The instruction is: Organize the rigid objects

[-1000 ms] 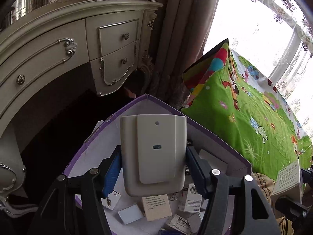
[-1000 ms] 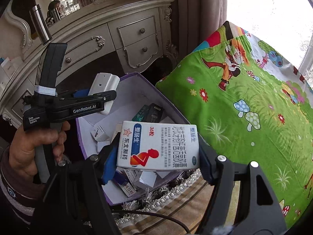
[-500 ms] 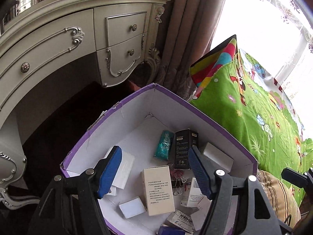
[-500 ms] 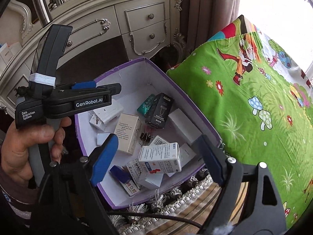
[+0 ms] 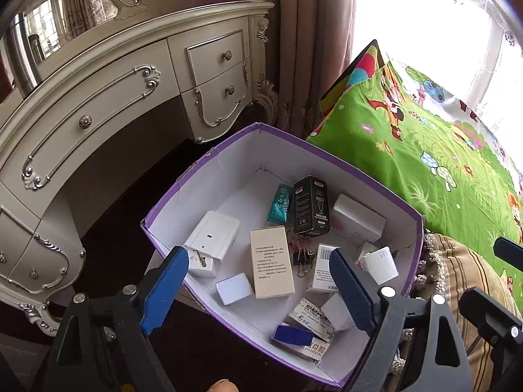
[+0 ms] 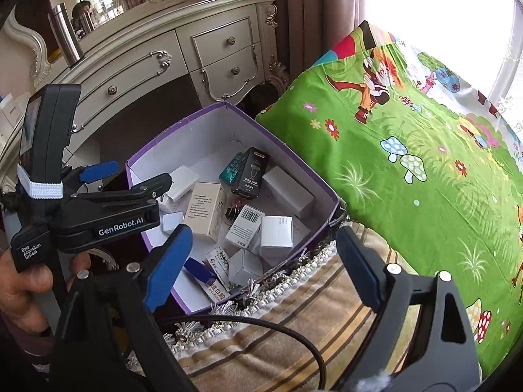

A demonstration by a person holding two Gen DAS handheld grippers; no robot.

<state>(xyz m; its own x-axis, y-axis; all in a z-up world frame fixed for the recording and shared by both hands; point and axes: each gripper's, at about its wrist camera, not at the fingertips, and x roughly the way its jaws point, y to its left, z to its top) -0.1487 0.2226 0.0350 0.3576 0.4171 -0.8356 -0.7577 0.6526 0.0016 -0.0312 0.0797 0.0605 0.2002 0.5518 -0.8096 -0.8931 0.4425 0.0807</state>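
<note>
Left wrist view puts our left claw point(image 5: 258, 290) over the purple box point(image 5: 343, 163), its blue pads spread wide and widening further, with nothing pinched between them; the boxes seen through the gap simply lie on the box floor below. We hold it tilted downward so whatever leaves it falls inside the walls rather than onto the bed. The white device point(image 5: 214, 236) lies at about 9 o'clock in the box, against the left wall, resting partly on a small white carton. A cream carton point(image 5: 271, 261) sits at the centre, the black carton point(image 5: 309, 205) and teal packet point(image 5: 280, 204) toward 12 o'clock, and binder clips point(image 5: 302, 256) between them. From the right wrist view, our right claw point(image 6: 261, 268) is likewise opening wide and empty, poised above the near rim where the fringed striped cushion point(image 6: 294, 336) meets the box. A medicine carton with a barcode point(image 6: 246, 223) lies toward 6 o'clock among other white cartons, loosely piled, which suits a collecting box. The green cartoon bedspread point(image 6: 408, 163) at 3 o'clock appears bare of loose items.
</note>
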